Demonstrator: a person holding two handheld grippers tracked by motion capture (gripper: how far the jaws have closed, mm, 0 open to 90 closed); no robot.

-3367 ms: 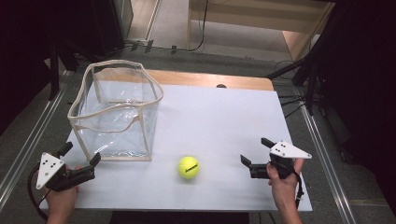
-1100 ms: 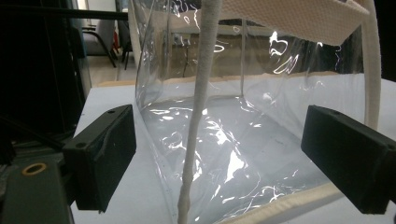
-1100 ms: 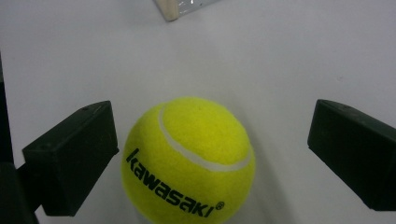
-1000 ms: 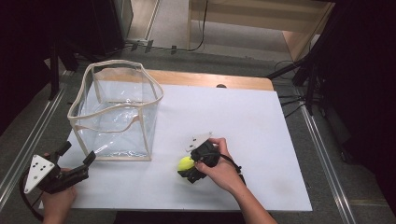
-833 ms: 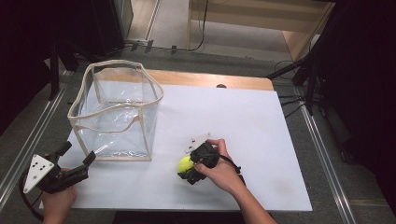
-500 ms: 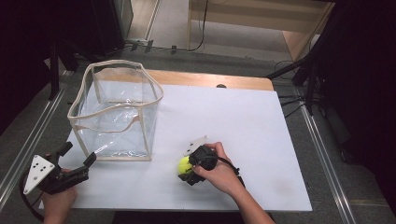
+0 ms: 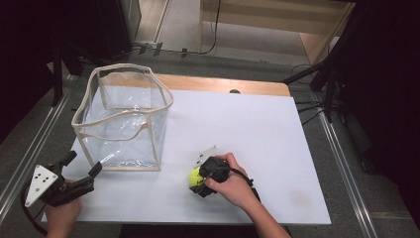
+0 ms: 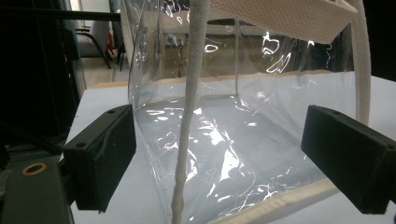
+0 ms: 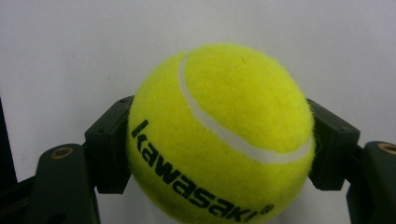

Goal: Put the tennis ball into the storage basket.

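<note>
Nearest the person, the left gripper [image 7: 81, 168] sits at the white table's [image 7: 257, 129] front left corner, jaws spread wide, aimed at the clear bag [image 7: 124, 121] just beyond it. At front centre, the right gripper [image 7: 200, 181] pinches the yellow tennis ball [image 9: 219, 140] between both jaws, low over the table. Farther back, the bag stands upright with its mouth open.

Fuzzy felt tennis ball [image 9: 219, 135], glossy clear plastic bin [image 7: 124, 124], cloth-trimmed
</note>
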